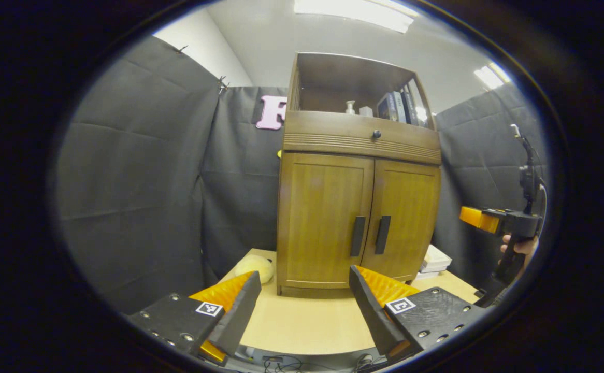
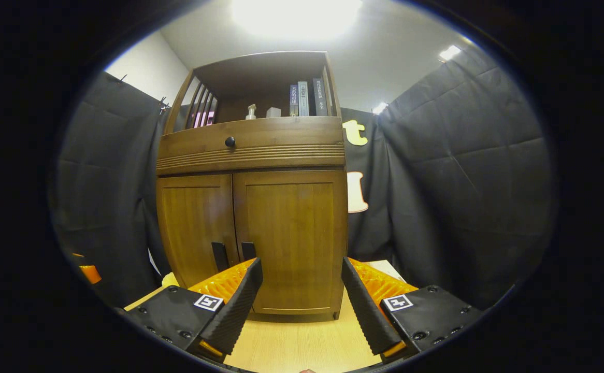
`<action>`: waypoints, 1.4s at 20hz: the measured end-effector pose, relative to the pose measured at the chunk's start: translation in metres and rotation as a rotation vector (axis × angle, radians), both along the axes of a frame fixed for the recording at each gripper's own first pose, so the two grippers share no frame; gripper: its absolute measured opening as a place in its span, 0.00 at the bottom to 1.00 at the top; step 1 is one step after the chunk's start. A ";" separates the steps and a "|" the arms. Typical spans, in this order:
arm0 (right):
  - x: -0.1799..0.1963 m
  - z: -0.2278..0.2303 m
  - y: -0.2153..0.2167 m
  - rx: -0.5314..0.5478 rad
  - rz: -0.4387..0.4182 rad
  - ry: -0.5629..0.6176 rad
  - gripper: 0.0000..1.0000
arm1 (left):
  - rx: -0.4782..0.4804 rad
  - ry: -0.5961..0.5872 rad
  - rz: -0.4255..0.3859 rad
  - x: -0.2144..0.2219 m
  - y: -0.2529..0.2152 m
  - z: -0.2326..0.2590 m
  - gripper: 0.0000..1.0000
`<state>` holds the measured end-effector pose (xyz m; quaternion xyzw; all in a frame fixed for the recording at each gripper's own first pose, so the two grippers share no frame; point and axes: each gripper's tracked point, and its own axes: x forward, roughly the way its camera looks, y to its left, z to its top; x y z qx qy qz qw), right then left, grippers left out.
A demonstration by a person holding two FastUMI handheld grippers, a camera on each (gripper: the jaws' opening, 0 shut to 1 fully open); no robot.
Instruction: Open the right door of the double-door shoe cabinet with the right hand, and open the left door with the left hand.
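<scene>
Fingers of my right gripper (image 2: 302, 290) are standing spread apart at the bottom of the right gripper view, released and gripping nothing, and I am holding them over the pale wooden surface (image 2: 302, 347) in front of the shoe cabinet (image 2: 253, 150). Reaching outward from there, the right door (image 2: 291, 243) is filling the middle of the frame straight ahead, but its handle (image 2: 248, 250) is lying off to the lower left, just above my left-hand finger rather than in the gap between the two. That handle is a dark bar standing upright along the door's inner edge, close beside the left door's handle (image 2: 220, 256), so I judge I am needing to shift leftward and forward before closing across the bar.

My left gripper (image 1: 302, 300) is likewise open and empty, low in the left gripper view. Beyond it the left door (image 1: 322, 223) is sitting a little right of centre, and its handle (image 1: 357, 236) is standing vertical above my right-hand finger, with the right door's handle (image 1: 383, 234) just beside it. My right gripper (image 1: 480, 219) is showing at the right edge of that frame, held in a hand (image 1: 522, 246), apart from the cabinet. Both doors are looking shut. Neither gripper is touching a handle yet; from these angles I cannot tell which is nearer.
</scene>
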<state>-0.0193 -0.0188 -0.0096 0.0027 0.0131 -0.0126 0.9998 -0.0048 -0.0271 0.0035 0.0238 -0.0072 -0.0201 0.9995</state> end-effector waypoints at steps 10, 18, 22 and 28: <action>0.020 0.000 0.013 0.024 0.045 0.023 0.94 | -0.006 -0.012 0.011 -0.007 -0.002 -0.003 1.00; 0.059 -0.001 0.037 0.012 0.101 0.016 0.96 | 0.000 0.004 0.057 -0.015 0.015 -0.013 1.00; 0.079 0.002 0.053 0.027 0.110 -0.001 0.94 | 0.026 0.015 0.087 -0.018 0.021 -0.017 1.00; 0.110 -0.003 0.077 0.040 0.154 0.017 0.94 | 0.021 -0.015 0.173 -0.024 0.034 -0.010 1.00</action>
